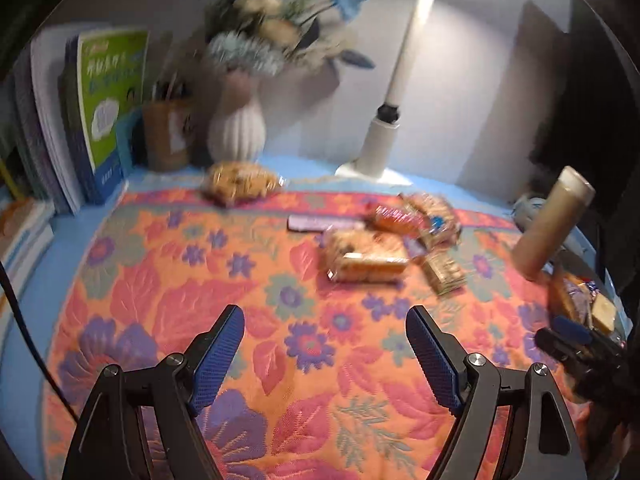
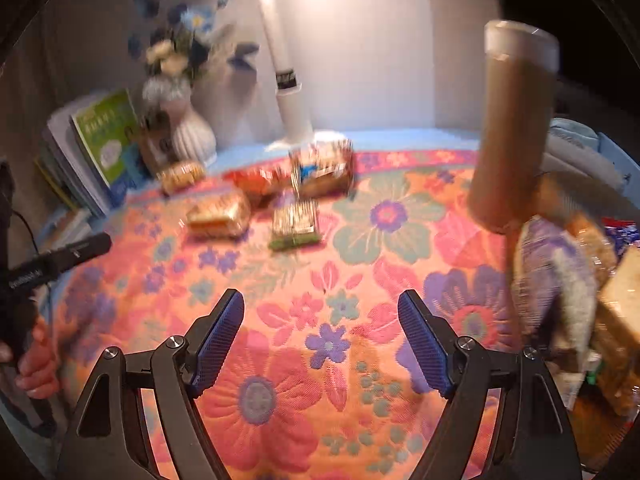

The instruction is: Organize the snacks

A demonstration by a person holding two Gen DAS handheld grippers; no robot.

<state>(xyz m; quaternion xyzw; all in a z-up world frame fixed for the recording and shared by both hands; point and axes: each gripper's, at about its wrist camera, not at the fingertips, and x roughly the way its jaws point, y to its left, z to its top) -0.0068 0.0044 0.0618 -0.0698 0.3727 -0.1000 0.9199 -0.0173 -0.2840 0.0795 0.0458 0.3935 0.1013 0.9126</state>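
blue ridged pads line both pairs of jaws, and each pair stands wide apart with nothing between them. the left gripper [image 1: 324, 344] hangs over a quilted floral cloth [image 1: 168, 292] in orange, pink and purple that covers the tabletop. the right gripper [image 2: 320, 330] hangs over the same cloth, nearer its right side. no earlier view is given, so only this open stance can be told.

at the left edge of the right wrist view, a hand [image 2: 34, 364] grips a black handle; that is the left tool seen from the side.

close on the right, a heap of wrapped snacks in a container [image 2: 600, 320] sits at the tabletop's edge, its walls hard to make out in the blur. a tall brown cylinder with a pale lid [image 2: 516, 120] stands tilted just beside it.

further out, near the middle of the cloth, loose snack packets [image 1: 384, 240] lie in a cluster, some overlapping: clear-wrapped biscuits, a green-edged pack, an orange wrapper. one round biscuit pack [image 1: 240, 184] lies apart, near the cloth's far edge.

at the back, against a pale wall, stand a white ribbed vase of flowers [image 1: 236, 132], a brown pen holder [image 1: 166, 136], leaning books [image 1: 100, 108] at the left, and a white desk lamp [image 1: 384, 136] shining down.
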